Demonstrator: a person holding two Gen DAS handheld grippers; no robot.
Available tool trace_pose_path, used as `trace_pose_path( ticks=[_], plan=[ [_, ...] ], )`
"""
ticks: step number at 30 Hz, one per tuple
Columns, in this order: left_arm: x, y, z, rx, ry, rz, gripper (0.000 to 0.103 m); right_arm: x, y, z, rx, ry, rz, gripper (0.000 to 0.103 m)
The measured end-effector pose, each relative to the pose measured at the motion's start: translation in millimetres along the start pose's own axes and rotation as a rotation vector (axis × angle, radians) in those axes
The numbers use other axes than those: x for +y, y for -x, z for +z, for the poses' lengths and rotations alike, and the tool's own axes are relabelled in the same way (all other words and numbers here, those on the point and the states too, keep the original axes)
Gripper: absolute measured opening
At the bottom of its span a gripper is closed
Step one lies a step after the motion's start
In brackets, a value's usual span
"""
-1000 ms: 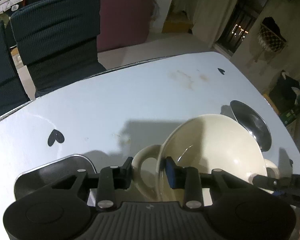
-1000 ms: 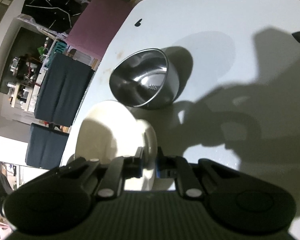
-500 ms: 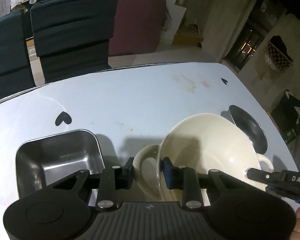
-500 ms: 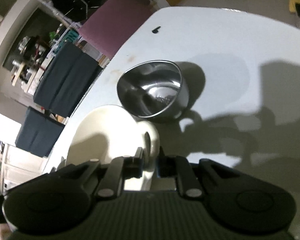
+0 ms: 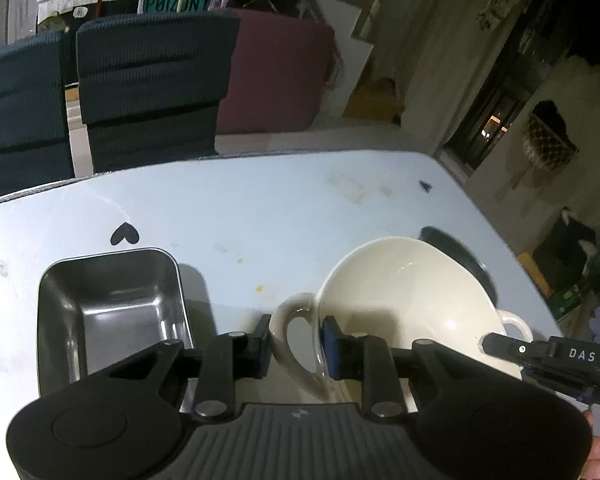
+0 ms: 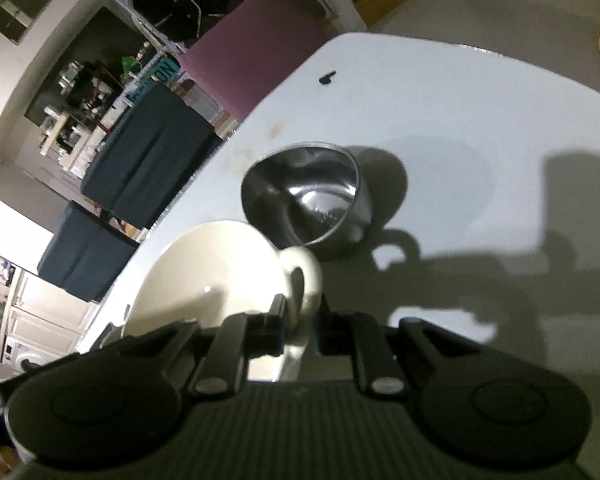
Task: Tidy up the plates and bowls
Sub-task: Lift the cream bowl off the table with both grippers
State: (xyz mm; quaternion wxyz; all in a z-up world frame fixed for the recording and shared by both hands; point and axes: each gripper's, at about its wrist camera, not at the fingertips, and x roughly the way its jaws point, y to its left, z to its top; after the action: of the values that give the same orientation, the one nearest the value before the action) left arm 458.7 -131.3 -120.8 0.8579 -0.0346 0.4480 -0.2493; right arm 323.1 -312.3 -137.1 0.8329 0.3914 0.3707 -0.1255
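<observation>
A cream bowl with a loop handle on each side is held over the white table, tipped so its inside faces the left wrist camera. The left gripper is closed narrowly on one handle: one finger sits outside the loop and the blue-padded finger sits against the bowl's wall. The right gripper is pinched on the opposite handle, which stands between its two fingers in the right wrist view. Just beyond the cream bowl, on the table, sits a round steel bowl, upright and very close to the cream bowl's rim; whether they touch cannot be told. To the other side of the cream bowl, near the left gripper, a square steel dish rests on the table. Small black heart marks dot the tabletop. Behind the table stand two dark chairs and a maroon chair.
</observation>
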Motion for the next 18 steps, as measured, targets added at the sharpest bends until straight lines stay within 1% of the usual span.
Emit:
trace_pose_path(
  ticks=[7,11,18],
  plan=[
    [-8,37,-6,-0.064,0.019,-0.003,0.026,4,23,-1,-0.049,0.038,0.051,0.015],
    [-10,66,-11,-0.103,0.041,0.002,0.026,9,40,-3,-0.059,0.061,0.104,0.015],
    [-19,125,-28,-0.175,0.034,0.029,0.026,18,72,-17,-0.082,0.116,0.185,0.015]
  ],
)
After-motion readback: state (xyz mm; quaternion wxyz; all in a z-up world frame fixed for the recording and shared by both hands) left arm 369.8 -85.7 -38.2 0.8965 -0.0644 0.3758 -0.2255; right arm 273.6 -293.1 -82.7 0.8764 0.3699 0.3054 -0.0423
